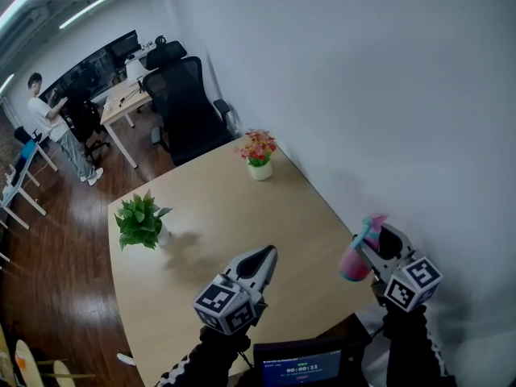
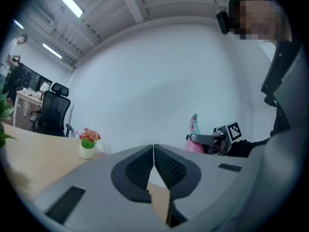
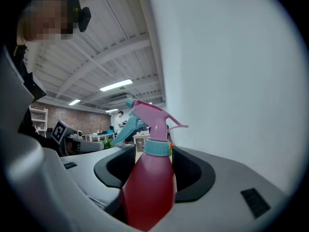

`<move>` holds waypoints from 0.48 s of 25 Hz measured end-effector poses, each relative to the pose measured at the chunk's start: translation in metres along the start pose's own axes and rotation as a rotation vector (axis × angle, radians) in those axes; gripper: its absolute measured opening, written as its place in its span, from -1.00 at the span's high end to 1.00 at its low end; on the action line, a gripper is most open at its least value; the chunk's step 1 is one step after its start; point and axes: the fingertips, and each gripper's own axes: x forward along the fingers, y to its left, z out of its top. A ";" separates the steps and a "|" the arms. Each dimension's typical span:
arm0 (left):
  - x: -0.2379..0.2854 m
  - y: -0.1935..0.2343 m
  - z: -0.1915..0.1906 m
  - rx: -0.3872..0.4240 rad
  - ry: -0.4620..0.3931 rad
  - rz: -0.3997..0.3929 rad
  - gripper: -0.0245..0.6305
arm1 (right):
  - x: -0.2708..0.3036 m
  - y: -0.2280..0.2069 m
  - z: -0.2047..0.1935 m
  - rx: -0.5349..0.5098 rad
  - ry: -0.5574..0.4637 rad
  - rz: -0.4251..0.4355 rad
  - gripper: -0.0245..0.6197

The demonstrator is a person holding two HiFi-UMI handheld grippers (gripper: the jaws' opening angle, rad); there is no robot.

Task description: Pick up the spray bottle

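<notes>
The spray bottle [image 3: 148, 187] has a red-pink body, a teal collar and a pink trigger head. My right gripper [image 3: 149, 166] is shut on its body and holds it upright, lifted off the table. In the head view the spray bottle [image 1: 356, 252] hangs at the right, close to the white wall, in my right gripper [image 1: 367, 247]. My left gripper [image 1: 264, 258] hovers over the near part of the wooden table [image 1: 234, 208], jaws together and holding nothing. In the left gripper view its jaws [image 2: 153, 148] meet at the tips; the spray bottle [image 2: 194, 138] shows beyond them at the right.
A small pot of pink flowers [image 1: 259, 158] stands at the table's far corner by the wall. A green potted plant [image 1: 141, 220] stands near the left edge. A black office chair [image 1: 187, 103] is behind the table. A person [image 1: 48, 119] stands far left by desks.
</notes>
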 end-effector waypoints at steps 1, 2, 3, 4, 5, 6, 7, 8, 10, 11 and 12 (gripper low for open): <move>-0.004 -0.003 0.007 0.012 -0.015 0.007 0.93 | -0.006 0.002 0.007 -0.015 -0.027 -0.008 0.25; -0.008 -0.004 0.012 0.018 -0.030 0.015 0.93 | -0.012 0.004 0.012 -0.027 -0.051 -0.013 0.25; -0.013 -0.005 0.015 0.020 -0.043 0.023 0.93 | -0.017 0.008 0.016 -0.035 -0.071 -0.018 0.25; -0.017 -0.006 0.017 0.021 -0.052 0.028 0.93 | -0.022 0.011 0.019 -0.042 -0.091 -0.021 0.25; -0.021 -0.008 0.018 0.023 -0.058 0.028 0.93 | -0.028 0.015 0.022 -0.049 -0.109 -0.025 0.25; -0.024 -0.011 0.019 0.027 -0.060 0.026 0.93 | -0.033 0.018 0.025 -0.059 -0.126 -0.028 0.25; -0.026 -0.014 0.019 0.030 -0.060 0.024 0.93 | -0.038 0.021 0.028 -0.069 -0.140 -0.030 0.25; -0.027 -0.015 0.019 0.032 -0.058 0.026 0.93 | -0.042 0.023 0.029 -0.077 -0.150 -0.033 0.25; -0.029 -0.016 0.017 0.030 -0.051 0.030 0.93 | -0.046 0.025 0.031 -0.080 -0.158 -0.044 0.25; -0.030 -0.017 0.017 0.028 -0.049 0.030 0.93 | -0.048 0.025 0.031 -0.079 -0.160 -0.052 0.25; -0.031 -0.018 0.017 0.028 -0.047 0.030 0.93 | -0.050 0.026 0.031 -0.079 -0.161 -0.060 0.25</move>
